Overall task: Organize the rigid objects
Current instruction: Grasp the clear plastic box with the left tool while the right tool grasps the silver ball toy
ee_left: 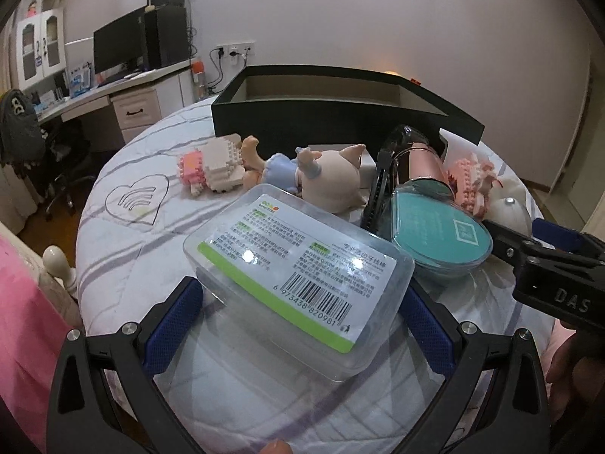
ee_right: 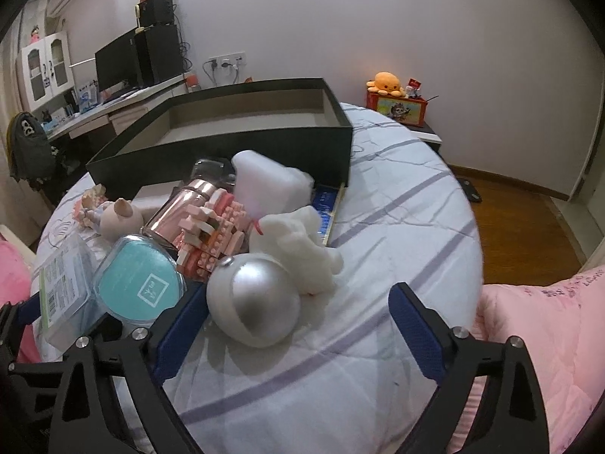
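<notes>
A clear plastic box with a green barcode label (ee_left: 298, 276) lies on the bed between the fingers of my left gripper (ee_left: 302, 325); the jaws are wide open around it, apart from its sides. A teal round case (ee_left: 438, 234) lies beside it. My right gripper (ee_right: 298, 336) is open, its fingers on either side of a silver ball-shaped object (ee_right: 257, 302). A pig doll (ee_left: 329, 181), pink brick models (ee_right: 211, 234), a pink bottle (ee_right: 177, 212) and a white plush (ee_right: 302, 249) lie in a heap. An open black box (ee_right: 234, 140) stands behind them.
The bed has a white striped cover (ee_right: 397, 227). A pink quilt (ee_right: 540, 340) lies at the right. A desk with a monitor (ee_left: 121, 45) stands far left. A bedside table with an orange plush (ee_right: 389, 83) is at the back right.
</notes>
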`<state>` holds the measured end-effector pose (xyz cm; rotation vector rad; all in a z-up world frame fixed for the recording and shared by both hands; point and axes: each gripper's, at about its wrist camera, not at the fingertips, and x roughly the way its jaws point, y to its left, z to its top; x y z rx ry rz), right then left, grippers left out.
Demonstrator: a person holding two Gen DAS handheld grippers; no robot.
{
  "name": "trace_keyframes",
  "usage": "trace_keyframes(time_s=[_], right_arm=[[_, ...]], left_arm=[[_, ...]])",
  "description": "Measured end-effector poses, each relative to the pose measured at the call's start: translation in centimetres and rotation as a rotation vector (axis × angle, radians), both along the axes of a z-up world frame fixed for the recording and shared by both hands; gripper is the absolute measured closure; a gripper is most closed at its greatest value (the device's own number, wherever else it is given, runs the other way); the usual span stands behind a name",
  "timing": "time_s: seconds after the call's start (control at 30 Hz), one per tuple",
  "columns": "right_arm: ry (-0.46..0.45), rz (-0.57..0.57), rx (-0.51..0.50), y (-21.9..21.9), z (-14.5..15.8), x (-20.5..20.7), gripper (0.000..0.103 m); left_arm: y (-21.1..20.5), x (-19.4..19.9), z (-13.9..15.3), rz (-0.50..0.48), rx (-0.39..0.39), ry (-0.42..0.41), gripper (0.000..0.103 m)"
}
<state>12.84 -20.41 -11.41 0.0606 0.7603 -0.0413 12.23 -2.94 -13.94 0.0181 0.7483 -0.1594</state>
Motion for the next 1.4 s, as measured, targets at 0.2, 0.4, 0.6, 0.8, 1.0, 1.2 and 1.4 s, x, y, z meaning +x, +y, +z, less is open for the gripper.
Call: trace_keyframes(time_s=[0.2,0.4,0.6,0.8,1.0,1.2,1.4], right_arm=[[0.014,0.033,0.015,0.4,-0.8,0.6,0.039],[0.003,0.045,0.066,-0.5,-0.7,0.2,0.039],[-0.004,0.047,0.092,-1.1,-0.7,-0.5,0.039],[0.006,0.047,0.083,-0.8,-0.8,-0.6,0.039],[0.008,0.045,0.081,-0.7,-0.8,-0.6,0.039],[0.01,0.047,0.079,-0.6,-0.9,-0.5,0.039],[-0.001,0.054,0.083,-0.5,-0.6,-1.0,0.04]], left_arm=[[1.1,0.4,0.2,-0.035,-0.034,-0.01,0.009],[1.5,0.7,0.3,-0.046,-0.051,-0.01,0.015],[2.0,0.2,0.6,-0.042,-0.073,-0.009,0.02],[2.1,0.6,0.8,0.037,-0.051,0.005,0.0],[1.8,2.0,0.2,0.137,-0.023,0.053,0.0],[2.3,1.7,0.0,0.164,-0.03,0.016,0.021],[4.2,0.8,0.4,0.137,-0.039,0.003,0.025]])
